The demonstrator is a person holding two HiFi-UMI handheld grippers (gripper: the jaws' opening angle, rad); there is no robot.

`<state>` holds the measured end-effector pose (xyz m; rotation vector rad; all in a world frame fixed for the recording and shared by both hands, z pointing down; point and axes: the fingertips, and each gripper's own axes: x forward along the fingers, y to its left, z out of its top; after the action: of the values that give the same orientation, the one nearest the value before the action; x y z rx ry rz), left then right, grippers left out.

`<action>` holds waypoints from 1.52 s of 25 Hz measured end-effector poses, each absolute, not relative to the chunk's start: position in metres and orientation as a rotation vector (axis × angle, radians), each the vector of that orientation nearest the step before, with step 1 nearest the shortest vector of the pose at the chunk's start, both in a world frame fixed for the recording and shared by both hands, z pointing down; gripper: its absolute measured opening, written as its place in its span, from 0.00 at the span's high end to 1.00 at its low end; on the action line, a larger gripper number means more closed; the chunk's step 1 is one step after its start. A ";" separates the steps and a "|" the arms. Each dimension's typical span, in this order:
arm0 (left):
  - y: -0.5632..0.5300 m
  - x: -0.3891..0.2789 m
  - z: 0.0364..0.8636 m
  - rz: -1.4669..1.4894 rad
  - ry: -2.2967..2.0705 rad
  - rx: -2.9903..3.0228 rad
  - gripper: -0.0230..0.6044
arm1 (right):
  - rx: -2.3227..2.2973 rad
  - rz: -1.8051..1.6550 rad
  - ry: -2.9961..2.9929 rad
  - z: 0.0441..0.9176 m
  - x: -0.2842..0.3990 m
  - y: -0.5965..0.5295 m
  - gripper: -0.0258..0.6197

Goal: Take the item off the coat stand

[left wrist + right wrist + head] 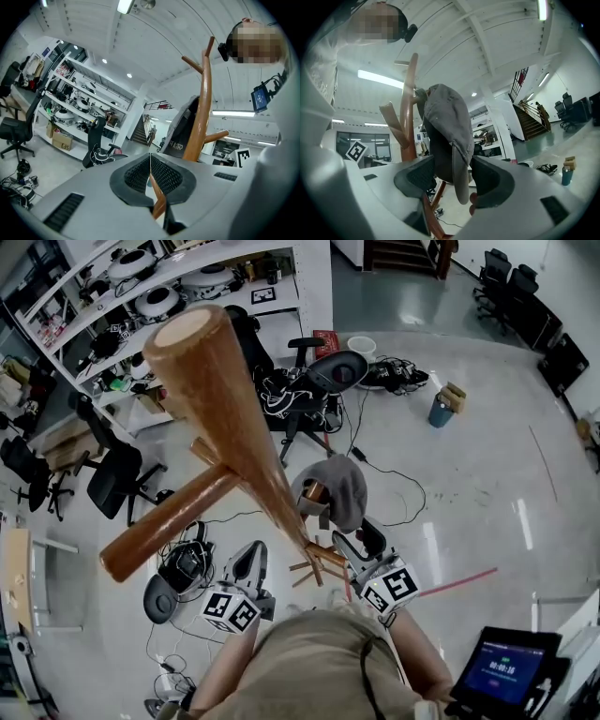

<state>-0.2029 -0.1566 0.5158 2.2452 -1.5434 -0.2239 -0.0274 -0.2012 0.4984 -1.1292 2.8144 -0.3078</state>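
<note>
Grey cap (445, 126) hangs on a peg of the wooden coat stand (234, 427). Right gripper (452, 177): jaws apart, with the cap's brim between them. Left gripper (150, 174): jaws together, gripping nothing, near the stand's pole.

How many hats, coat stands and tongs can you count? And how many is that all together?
Wooden coat stand: 1
Grey cap: 1
Tongs: 2 (left tongs, right tongs)
Total: 4
</note>
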 end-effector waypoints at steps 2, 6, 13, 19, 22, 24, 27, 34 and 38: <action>-0.156 -0.206 0.520 -0.223 -1.536 2.248 0.93 | -1.187 -0.317 2.809 0.506 -0.027 -0.205 0.60; -0.151 -0.209 0.526 -0.225 -1.523 2.248 0.93 | -1.286 -0.326 2.782 0.514 -0.022 -0.212 0.60; -0.150 -0.216 0.526 -0.239 -1.516 2.258 0.93 | -1.341 -0.281 2.781 0.512 -0.028 -0.221 0.61; -0.148 -0.220 0.522 -0.243 -1.514 2.266 0.93 | -1.390 -0.263 2.786 0.515 -0.033 -0.224 0.68; -0.147 -0.221 0.518 -0.233 -1.517 2.263 0.93 | -1.427 -0.261 2.775 0.517 -0.031 -0.228 0.74; -0.145 -0.221 0.519 -0.225 -1.515 2.263 0.93 | -1.445 -0.258 2.770 0.519 -0.029 -0.230 0.77; -0.146 -0.221 0.522 -0.216 -1.513 2.261 0.93 | -1.458 -0.257 2.774 0.524 -0.029 -0.233 0.79; -0.149 -0.221 0.521 -0.213 -1.513 2.261 0.93 | -1.468 -0.250 2.775 0.525 -0.029 -0.238 0.83; -0.152 -0.223 0.524 -0.211 -1.513 2.262 0.93 | -1.474 -0.249 2.773 0.526 -0.031 -0.241 0.85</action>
<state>-0.2231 -0.1519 0.5243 2.2616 -1.5131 -0.2112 -0.0307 -0.2408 0.5256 -1.4737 2.7732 -0.2489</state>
